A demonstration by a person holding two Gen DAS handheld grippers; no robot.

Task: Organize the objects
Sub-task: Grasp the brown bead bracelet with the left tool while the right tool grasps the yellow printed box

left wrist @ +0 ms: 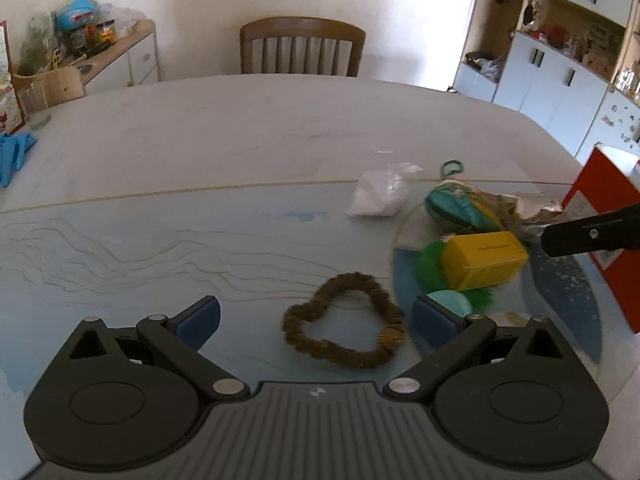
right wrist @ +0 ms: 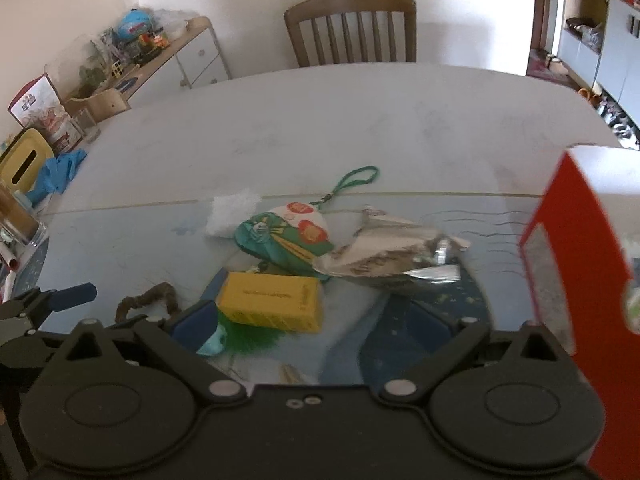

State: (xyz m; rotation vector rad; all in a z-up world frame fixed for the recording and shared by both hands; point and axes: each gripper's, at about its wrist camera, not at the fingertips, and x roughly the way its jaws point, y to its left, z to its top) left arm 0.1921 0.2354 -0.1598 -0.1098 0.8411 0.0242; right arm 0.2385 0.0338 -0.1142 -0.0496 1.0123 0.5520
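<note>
A brown fuzzy ring lies on the table between the open fingers of my left gripper. To its right a round glass plate carries a yellow box, a green furry toy, a teal pouch with a green cord and crumpled foil. In the right wrist view my right gripper stands open just before the yellow box and the green furry toy, holding nothing. The pouch and foil lie beyond.
A red carton stands close at the right. A small white bag lies past the plate. Blue gloves, a yellow container and jars crowd the left table edge. A wooden chair stands at the far side.
</note>
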